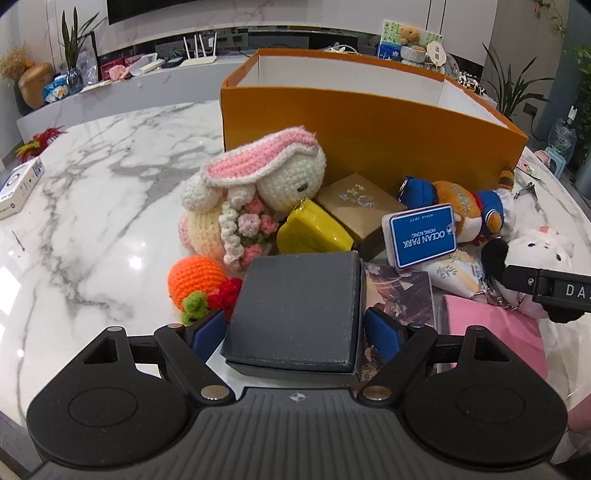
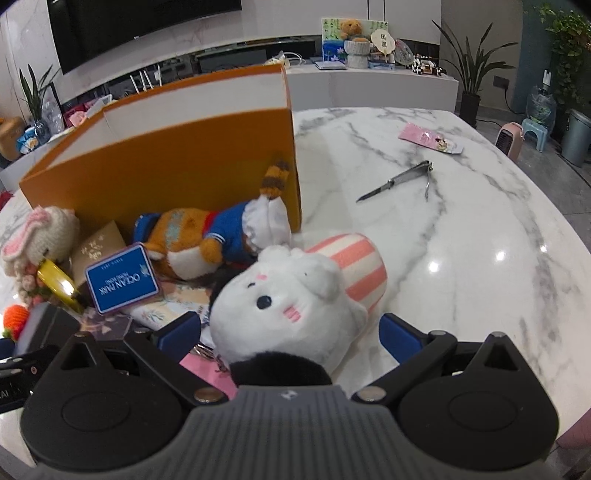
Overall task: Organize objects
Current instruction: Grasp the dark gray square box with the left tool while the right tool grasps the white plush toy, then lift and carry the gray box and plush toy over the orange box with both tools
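On the marble tabletop [image 1: 92, 206], toys and boxes lie heaped against the front of the orange box [image 1: 369, 125]. The left tool [image 1: 295, 332] straddles a dark case [image 1: 295, 310] nearest that heap, pads beside its sides, contact unclear. The right tool [image 2: 290, 328] gapes wide around a white plush [image 2: 284, 306], not gripping.

A dark television [image 2: 147, 26] is hanging above a long white shelf [image 1: 147, 74], where a router [image 1: 197, 55] is standing (antennas upright). Potted plants [image 2: 469, 81] are flanking the room, and a teddy bear [image 2: 351, 27] is sitting further along.
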